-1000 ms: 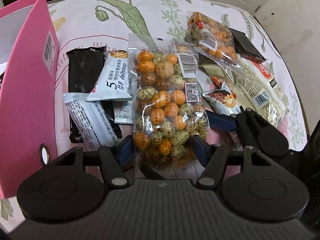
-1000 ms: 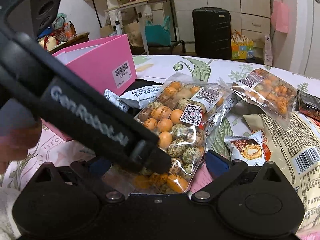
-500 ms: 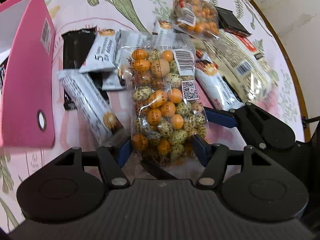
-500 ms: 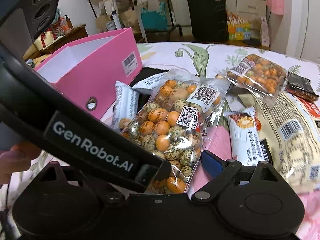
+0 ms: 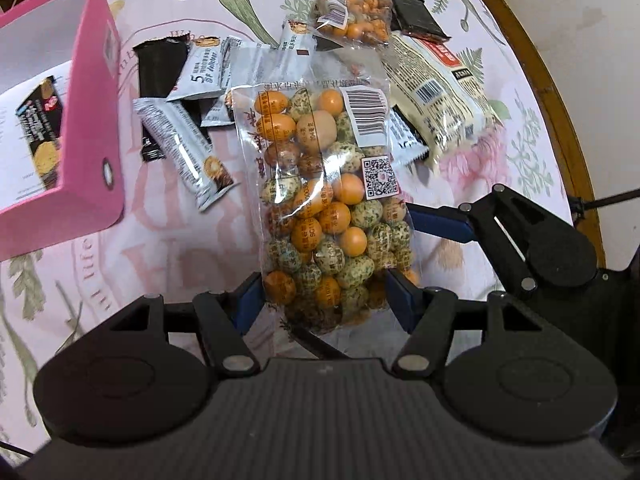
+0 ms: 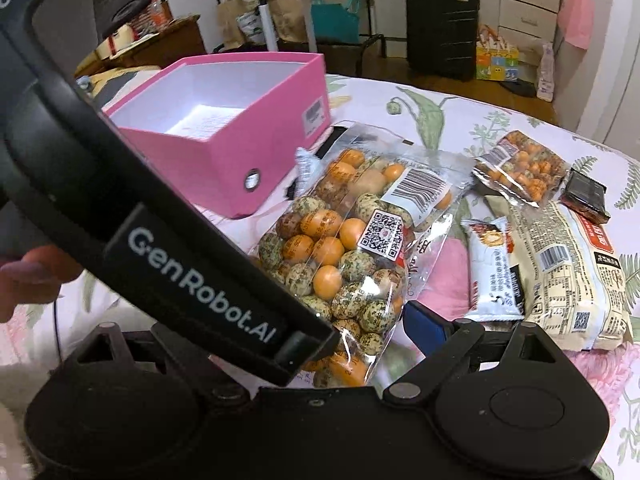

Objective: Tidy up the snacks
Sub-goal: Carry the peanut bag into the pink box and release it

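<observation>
Surface: floral tablecloth (image 5: 168,248).
Left gripper (image 5: 324,292): I clamp the nut bag (image 5: 332,184).
Right gripper (image 6: 384,320): mine, agape.
Box: pink box (image 5: 94,128), 10 o'clock.

Left gripper (image 5: 326,294) clamped on something, steeply downward; right gripper (image 6: 360,332) wide apart alongside, slightly narrowed.

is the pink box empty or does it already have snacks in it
Not empty. The left wrist view shows one dark snack packet lying on the white floor of the pink box; the rest of the floor is bare.
</observation>
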{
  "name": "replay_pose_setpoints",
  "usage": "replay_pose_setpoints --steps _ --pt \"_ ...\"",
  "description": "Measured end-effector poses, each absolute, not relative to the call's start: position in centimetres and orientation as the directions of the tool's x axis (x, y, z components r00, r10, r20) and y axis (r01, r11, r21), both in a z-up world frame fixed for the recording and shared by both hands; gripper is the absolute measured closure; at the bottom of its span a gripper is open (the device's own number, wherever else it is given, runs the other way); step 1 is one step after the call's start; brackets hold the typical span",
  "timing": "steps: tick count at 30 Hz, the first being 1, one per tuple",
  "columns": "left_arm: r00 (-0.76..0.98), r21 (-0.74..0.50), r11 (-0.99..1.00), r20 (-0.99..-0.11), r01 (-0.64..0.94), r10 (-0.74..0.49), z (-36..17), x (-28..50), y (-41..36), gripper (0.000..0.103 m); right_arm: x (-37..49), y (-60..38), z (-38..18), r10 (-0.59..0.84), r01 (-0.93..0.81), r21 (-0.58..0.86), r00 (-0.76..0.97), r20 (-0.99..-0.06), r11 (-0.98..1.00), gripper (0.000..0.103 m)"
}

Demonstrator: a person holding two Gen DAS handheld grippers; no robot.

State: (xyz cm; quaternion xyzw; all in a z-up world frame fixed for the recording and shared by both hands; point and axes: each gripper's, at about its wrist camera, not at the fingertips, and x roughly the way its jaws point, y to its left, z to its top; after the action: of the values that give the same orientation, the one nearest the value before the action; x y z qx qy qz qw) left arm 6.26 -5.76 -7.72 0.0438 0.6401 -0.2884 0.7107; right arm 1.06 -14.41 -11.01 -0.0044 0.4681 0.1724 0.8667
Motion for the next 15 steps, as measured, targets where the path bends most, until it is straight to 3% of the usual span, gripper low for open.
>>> replay_pose_setpoints --steps 15 --pt "0.02 -0.328 0.852 -0.929 0.408 -0.368 -3.5 5.1 1.2 0.04 1.3 -9.4 -7.0 0.347 -0.414 0.148 0.46 -0.817 0.898 0.009"
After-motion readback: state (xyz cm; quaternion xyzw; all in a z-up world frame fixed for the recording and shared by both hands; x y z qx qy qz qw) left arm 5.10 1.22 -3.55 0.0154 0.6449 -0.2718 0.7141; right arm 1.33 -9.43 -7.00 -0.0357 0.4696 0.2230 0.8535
